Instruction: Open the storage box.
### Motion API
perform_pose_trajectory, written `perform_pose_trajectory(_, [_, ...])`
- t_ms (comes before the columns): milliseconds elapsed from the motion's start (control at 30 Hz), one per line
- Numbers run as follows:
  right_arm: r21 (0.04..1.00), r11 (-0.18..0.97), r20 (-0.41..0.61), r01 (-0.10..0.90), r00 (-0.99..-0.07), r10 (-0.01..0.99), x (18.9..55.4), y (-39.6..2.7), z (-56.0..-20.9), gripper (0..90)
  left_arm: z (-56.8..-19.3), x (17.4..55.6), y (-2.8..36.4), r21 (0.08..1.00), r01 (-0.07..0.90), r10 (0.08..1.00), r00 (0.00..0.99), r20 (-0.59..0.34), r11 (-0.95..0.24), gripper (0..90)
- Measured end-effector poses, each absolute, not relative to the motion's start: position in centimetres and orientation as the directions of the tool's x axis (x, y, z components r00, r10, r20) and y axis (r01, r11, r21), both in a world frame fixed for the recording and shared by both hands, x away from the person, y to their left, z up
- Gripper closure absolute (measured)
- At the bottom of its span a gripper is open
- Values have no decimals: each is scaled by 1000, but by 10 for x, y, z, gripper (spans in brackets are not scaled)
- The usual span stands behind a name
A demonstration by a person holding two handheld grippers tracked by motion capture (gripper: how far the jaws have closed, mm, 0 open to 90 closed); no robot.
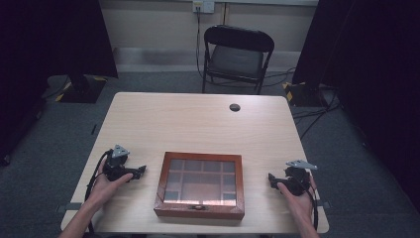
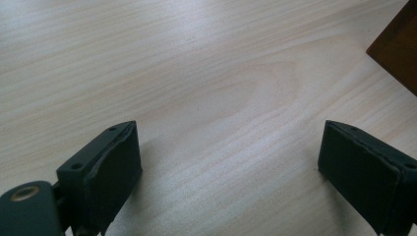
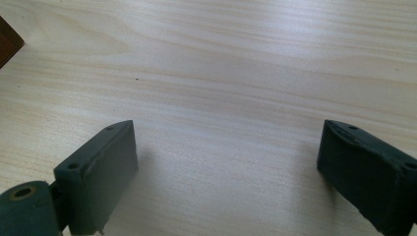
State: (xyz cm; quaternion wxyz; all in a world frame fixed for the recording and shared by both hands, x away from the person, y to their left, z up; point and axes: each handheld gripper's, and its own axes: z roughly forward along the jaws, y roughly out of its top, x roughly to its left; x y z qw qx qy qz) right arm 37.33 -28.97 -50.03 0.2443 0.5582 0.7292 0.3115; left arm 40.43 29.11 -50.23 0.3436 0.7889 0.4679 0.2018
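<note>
Grippers flank your brown wooden glass-lidded compartment box [image 1: 200, 186]: left gripper [image 1: 139, 172] and right gripper [image 1: 272, 179] both released, empty; approach step, likely unlatching next.

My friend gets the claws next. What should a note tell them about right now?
Left claw: open, holding nothing, low over the table to the left of the wooden box.
Right claw: open, holding nothing, low over the table to the right of the box.
Wooden box: near the front edge, between the two claws, glass lid shut, latch facing the person. The compartments under the glass look dark; what is inside cannot be told.
Done: nothing shows as done; neither claw touches the box.
Left: probably bring the claws in to the box and work the lid.
</note>
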Motion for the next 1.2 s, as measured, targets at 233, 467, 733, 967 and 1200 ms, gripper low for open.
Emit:
perform_pose_trajectory(233, [729, 184, -10, 659, -259, 966, 372, -289, -500, 101, -502, 404, 291, 731, 600, 877, 481, -3, -326, 84])
perform_pose_trajectory(467, [733, 165, 22, 660, -266, 964, 370, -288, -496, 207, -502, 404, 291, 731, 599, 876, 482, -3, -327, 84])
perform_pose_trajectory(733, [740, 129, 85, 660, -281, 956, 368, -285, -488, 240, -502, 405, 291, 731, 598, 874, 486, -6, -327, 83])
perform_pose_trajectory(967, [743, 142, 141, 654, -360, 922, 364, -275, -476, 376, -502, 405, 291, 731, 599, 874, 485, -7, -327, 83])
perform_pose_trajectory(1200, [749, 176, 176, 639, -448, 877, 358, -261, -462, 473, -502, 405, 291, 731, 598, 874, 487, -6, -328, 83])
